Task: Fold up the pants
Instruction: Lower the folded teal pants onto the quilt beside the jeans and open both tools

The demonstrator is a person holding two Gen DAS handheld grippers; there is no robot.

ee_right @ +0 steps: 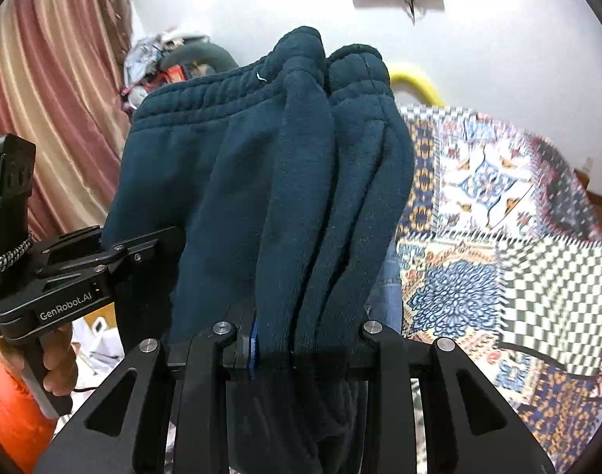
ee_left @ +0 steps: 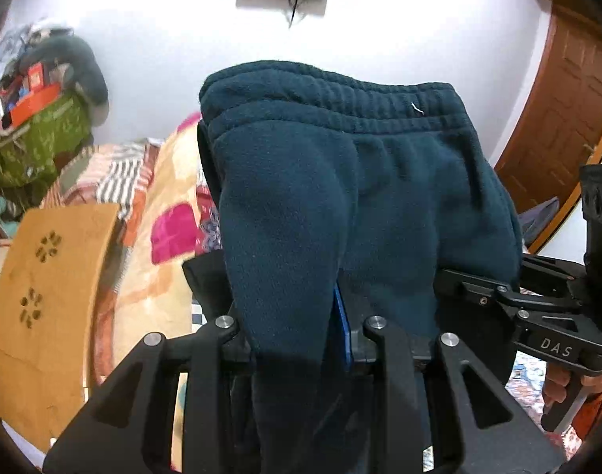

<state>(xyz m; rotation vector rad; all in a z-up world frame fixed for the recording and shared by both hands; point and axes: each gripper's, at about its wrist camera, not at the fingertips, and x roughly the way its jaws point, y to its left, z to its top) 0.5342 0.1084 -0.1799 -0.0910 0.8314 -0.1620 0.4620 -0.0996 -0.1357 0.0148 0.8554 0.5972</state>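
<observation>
Dark teal fleece pants [ee_left: 340,181] hang lifted in the air between both grippers, waistband at the top. My left gripper [ee_left: 297,339] is shut on a bunched fold of the pants; the cloth fills the space between its fingers. My right gripper [ee_right: 297,339] is shut on the other bunched end of the pants [ee_right: 261,181]. In the left wrist view the right gripper shows at the right edge [ee_left: 510,300]. In the right wrist view the left gripper shows at the left edge [ee_right: 115,260]. The fingertips are hidden by cloth.
A bed with a patchwork cover [ee_right: 498,237] lies below and to the right. A wooden headboard panel [ee_left: 44,308] and a pile of bags [ee_left: 36,130] stand at the left. A wooden door [ee_left: 557,110] is at the right, pink curtains [ee_right: 56,98] behind.
</observation>
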